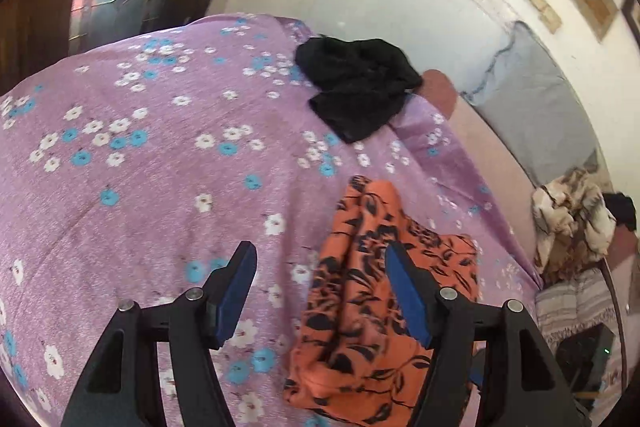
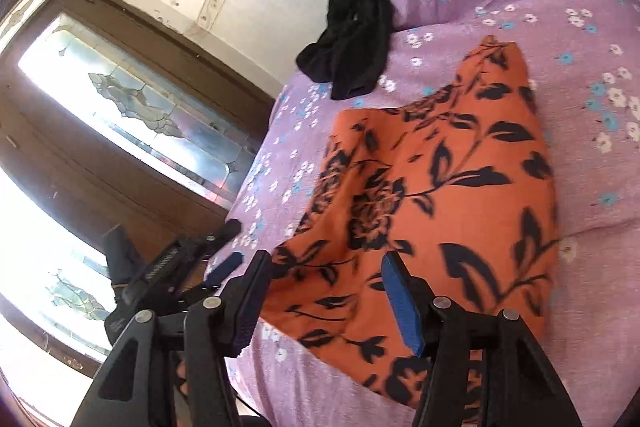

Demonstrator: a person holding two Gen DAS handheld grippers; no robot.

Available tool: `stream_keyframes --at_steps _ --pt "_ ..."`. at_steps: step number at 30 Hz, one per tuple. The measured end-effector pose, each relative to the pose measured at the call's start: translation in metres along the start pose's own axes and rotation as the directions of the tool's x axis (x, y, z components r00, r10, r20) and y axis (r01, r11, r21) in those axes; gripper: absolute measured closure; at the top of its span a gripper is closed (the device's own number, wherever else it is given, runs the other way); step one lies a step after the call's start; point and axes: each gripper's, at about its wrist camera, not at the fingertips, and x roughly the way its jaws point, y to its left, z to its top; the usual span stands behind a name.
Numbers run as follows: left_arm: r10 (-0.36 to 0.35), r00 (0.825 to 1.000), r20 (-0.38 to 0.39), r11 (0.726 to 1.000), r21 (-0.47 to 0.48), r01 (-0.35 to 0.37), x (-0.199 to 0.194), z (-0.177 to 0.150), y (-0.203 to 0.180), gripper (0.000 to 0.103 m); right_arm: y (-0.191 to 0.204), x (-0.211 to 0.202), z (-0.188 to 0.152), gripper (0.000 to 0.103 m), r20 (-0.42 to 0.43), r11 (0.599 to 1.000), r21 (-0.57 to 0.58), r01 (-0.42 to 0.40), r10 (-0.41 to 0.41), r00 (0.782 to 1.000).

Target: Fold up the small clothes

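Orange cloth [image 2: 440, 179] with a black leaf print lies on the lilac flowered sheet [image 1: 140, 155], near the bed's edge and partly doubled over, its far corner running to a narrow point. In the right wrist view the right gripper [image 2: 326, 291] hangs over the cloth's near edge with its jaws apart and nothing pinched between the blue pads; the cloth passes under them, not in them. The left gripper [image 1: 322, 287] also stands open, one finger over the cloth's bunched edge and the other over bare sheet, holding nothing.

Judging from this, a fold has just been laid and both tools are free. To do the next fold well, pinch only the top layer at two corners of one edge, lift just clear of the sheet, carry it across so the edges meet, then let go low so the thin fabric does not slide or bunch. The crumpled side nearer the left gripper probably wants smoothing first.

Farther off, a black garment [image 1: 360, 87] lies crumpled near the bed's far corner, well apart from the orange one.

No brand, label or legible writing shows on anything
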Motion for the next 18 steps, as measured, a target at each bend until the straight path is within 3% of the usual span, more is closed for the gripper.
stream_keyframes --at_steps 2,3,4,5,6,7,9,10,14,18 --pt "-0.027 0.999 -0.043 0.995 0.092 0.031 0.006 -0.009 -0.023 0.028 -0.033 0.009 -0.002 0.074 -0.045 0.996 0.067 0.052 -0.049 0.998" --pt "0.02 0.997 -0.078 0.99 0.141 -0.009 0.014 -0.016 -0.031 0.027 -0.044 0.013 -0.003 0.08 -0.057 0.993 0.095 0.069 -0.064 0.996" --pt "0.111 0.986 -0.123 0.979 0.183 -0.087 0.028 -0.023 -0.035 0.027 -0.053 0.013 -0.005 0.095 -0.055 0.991 0.113 0.077 -0.071 0.996" --pt "0.205 0.963 -0.174 0.963 0.212 -0.167 0.045 -0.029 -0.032 0.027 -0.057 0.01 -0.004 0.098 -0.052 0.99 0.124 0.065 -0.059 0.997" --pt "0.271 0.934 -0.235 0.952 0.21 -0.223 0.06 -0.036 -0.022 0.027 -0.056 0.01 -0.001 0.098 -0.055 0.99 0.126 0.06 -0.054 0.997" --pt "0.258 0.921 -0.292 0.964 0.143 -0.224 0.07 -0.04 -0.009 0.025 -0.054 0.016 0.008 0.098 -0.06 0.991 0.118 0.069 -0.063 0.996" --pt "0.145 0.933 -0.329 0.985 -0.041 -0.168 0.072 -0.038 0.012 0.022 -0.042 0.014 0.02 0.097 -0.042 0.993 0.078 0.093 -0.09 0.995" --pt "0.141 0.932 -0.333 0.986 -0.037 -0.163 0.071 -0.036 0.012 0.022 -0.034 0.014 0.028 0.091 -0.027 0.994 0.059 0.096 -0.095 0.995" --pt "0.168 0.93 -0.327 0.985 0.016 -0.172 0.074 -0.037 0.003 0.021 -0.021 0.027 0.065 0.092 -0.018 0.991 0.054 0.121 -0.12 0.993" --pt "0.166 0.928 -0.333 0.986 0.029 -0.166 0.08 -0.036 -0.001 0.019 -0.03 0.073 0.097 0.092 -0.061 0.963 0.065 0.261 -0.257 0.965"
